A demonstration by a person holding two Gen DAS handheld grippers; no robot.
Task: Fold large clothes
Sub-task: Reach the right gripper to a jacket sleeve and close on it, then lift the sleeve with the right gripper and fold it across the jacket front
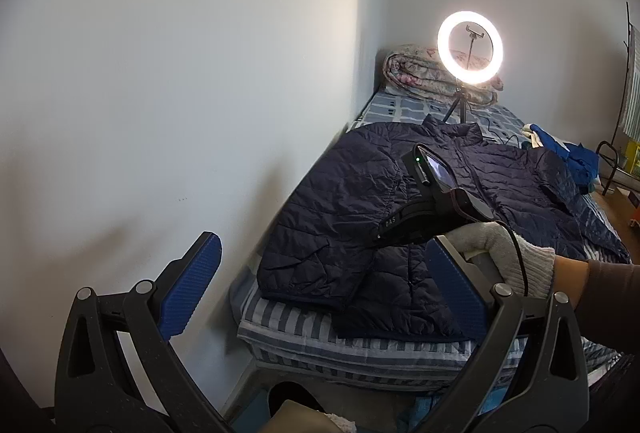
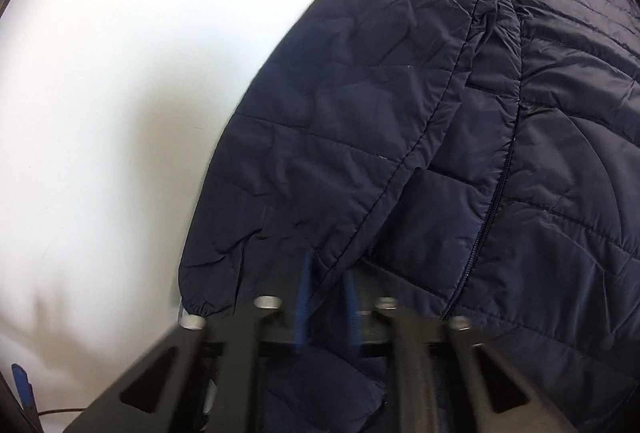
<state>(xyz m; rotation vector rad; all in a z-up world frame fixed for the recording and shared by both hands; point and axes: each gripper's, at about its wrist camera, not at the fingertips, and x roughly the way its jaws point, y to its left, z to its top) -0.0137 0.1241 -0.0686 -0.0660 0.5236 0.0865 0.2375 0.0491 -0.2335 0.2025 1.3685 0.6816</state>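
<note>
A dark navy quilted jacket (image 1: pixel 400 201) lies front-up on the striped bed (image 1: pixel 340 337), its left sleeve folded in over the body. My left gripper (image 1: pixel 320 285) is open and empty, held above the foot of the bed. My right gripper (image 2: pixel 326 293) is shut on the jacket sleeve (image 2: pixel 340 137) near its cuff edge; it shows in the left wrist view (image 1: pixel 424 209) over the jacket, held by a gloved hand (image 1: pixel 500 253). The jacket's zipper (image 2: pixel 492 201) runs down to the right of the sleeve.
A white wall (image 1: pixel 180 93) runs along the bed's left side. A lit ring light on a tripod (image 1: pixel 470 47) stands at the head of the bed before a rolled floral quilt (image 1: pixel 416 73). Blue clothing (image 1: pixel 576 157) lies at the right edge. A chair (image 1: pixel 616 169) stands beyond.
</note>
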